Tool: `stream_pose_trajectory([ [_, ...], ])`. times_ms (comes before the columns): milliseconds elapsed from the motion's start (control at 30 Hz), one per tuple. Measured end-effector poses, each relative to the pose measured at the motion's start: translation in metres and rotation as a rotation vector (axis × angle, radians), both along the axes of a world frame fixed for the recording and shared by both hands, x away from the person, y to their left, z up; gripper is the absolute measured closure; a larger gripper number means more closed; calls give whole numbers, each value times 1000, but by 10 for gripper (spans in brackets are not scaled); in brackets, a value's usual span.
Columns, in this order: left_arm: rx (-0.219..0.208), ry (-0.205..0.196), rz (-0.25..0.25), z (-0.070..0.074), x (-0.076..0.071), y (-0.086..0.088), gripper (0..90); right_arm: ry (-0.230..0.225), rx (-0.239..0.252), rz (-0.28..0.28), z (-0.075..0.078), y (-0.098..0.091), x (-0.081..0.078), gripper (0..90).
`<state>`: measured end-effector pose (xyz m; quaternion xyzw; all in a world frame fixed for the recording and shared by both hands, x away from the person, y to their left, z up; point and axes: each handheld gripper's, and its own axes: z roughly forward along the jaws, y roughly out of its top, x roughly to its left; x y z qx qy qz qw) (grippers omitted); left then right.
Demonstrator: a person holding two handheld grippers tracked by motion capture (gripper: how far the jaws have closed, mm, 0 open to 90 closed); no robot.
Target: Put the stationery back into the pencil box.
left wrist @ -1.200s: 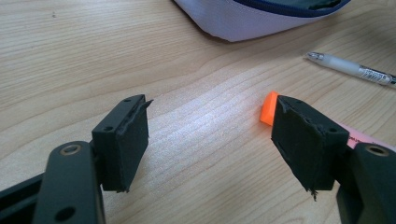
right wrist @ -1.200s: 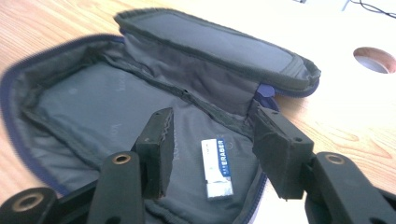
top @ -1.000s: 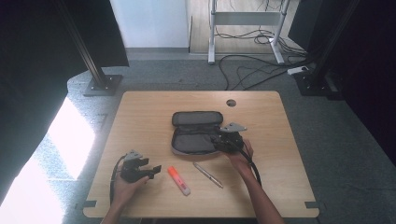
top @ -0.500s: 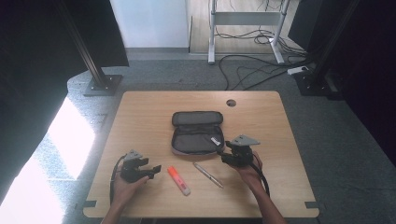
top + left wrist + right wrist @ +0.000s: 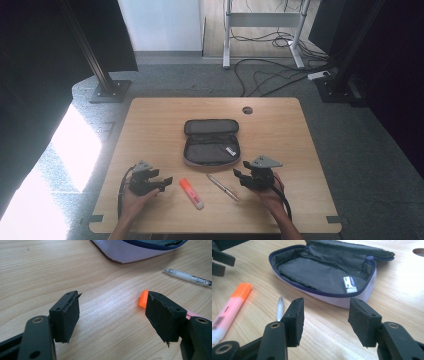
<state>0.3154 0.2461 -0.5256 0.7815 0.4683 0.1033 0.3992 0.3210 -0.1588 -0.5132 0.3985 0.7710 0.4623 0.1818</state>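
Your right claw has pulled back from the open pencil case toward you, jaws apart and empty. The pen lies on the counter just left of it; your left claw is released beside the orange highlighter.

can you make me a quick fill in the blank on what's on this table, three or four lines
1. The pencil case lies unzipped and ____ on the table.
2. The highlighter has an ____ cap.
3. The pen lies between the highlighter and the ____ tool.
4. The left tool has ____ between its pads.

Missing words: open; orange; right; nothing
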Motion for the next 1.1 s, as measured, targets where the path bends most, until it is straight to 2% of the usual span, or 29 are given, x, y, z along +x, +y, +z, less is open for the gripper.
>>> stream_pose_trajectory([
  [500, 1, 1, 1, 0, 0, 0, 281, 12, -1, 28, -8, 3, -15, 466],
  [1100, -4, 1, 3, 0, 0, 1, 281, 26, -22, 82, -13, 20, -25, 470],
])
